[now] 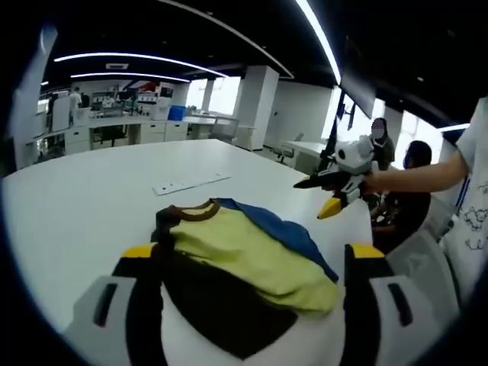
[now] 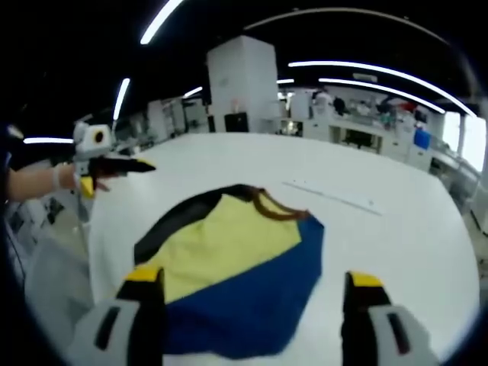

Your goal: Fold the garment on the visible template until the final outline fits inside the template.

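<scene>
A crumpled garment (image 1: 229, 248) in yellow, blue and black with a brown collar lies bunched on the white table (image 1: 84, 206). In the left gripper view my left gripper (image 1: 252, 252) is open, its yellow-tipped jaws standing wide on either side of the cloth in front of it. The right gripper (image 1: 335, 183) hangs in the air past the table's right edge, held by a person's hand. In the right gripper view the garment (image 2: 229, 252) lies ahead of my open right gripper (image 2: 254, 277), and the left gripper (image 2: 103, 162) is off to the left beyond the table edge.
A thin white strip (image 1: 191, 184) lies flat on the table behind the garment, also seen as a strip (image 2: 332, 197) in the right gripper view. People sit near a chair (image 1: 415, 263) at the table's right side. Desks and a pillar (image 2: 242, 84) stand far behind.
</scene>
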`<state>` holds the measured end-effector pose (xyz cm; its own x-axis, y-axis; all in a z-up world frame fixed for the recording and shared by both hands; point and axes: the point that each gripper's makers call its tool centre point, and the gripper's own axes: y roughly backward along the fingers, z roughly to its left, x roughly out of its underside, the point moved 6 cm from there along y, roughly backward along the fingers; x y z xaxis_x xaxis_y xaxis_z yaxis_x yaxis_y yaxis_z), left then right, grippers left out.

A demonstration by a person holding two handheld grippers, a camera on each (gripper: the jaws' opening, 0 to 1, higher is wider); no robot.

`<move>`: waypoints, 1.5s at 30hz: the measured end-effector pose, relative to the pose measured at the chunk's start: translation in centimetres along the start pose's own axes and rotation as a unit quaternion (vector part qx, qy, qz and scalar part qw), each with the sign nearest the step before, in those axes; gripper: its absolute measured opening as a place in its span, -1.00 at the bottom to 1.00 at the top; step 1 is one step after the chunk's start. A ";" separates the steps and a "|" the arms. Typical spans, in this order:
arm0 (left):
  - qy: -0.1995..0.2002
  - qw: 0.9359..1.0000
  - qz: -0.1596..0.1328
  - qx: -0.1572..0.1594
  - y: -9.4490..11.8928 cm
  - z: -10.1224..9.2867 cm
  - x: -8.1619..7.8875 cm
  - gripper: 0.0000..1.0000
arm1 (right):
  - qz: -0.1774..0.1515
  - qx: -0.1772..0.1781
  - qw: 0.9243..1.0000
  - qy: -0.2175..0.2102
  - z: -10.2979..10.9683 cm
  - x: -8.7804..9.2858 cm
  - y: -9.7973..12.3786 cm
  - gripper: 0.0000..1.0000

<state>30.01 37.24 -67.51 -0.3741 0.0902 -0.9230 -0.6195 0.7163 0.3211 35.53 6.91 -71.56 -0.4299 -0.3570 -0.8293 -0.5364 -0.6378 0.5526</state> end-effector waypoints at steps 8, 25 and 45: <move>-0.004 1.000 0.005 0.001 1.7 -1.7 1.5 0.90 | 0.017 -0.001 1.000 0.019 1.5 1.7 1.9 0.90; 0.022 0.999 0.006 -0.028 3.6 -2.4 4.2 0.77 | 0.031 -0.079 0.985 0.147 7.0 3.3 2.1 -0.24; 0.036 0.999 0.007 -0.041 3.8 -3.2 4.6 0.74 | 0.074 -0.095 0.932 0.341 13.0 10.2 0.8 -0.81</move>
<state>23.75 38.18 -69.87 -0.4291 0.0475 -0.9020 -0.6672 0.6565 0.3519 21.29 11.68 -78.49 0.1083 -0.7604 -0.6403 -0.3413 -0.6334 0.6945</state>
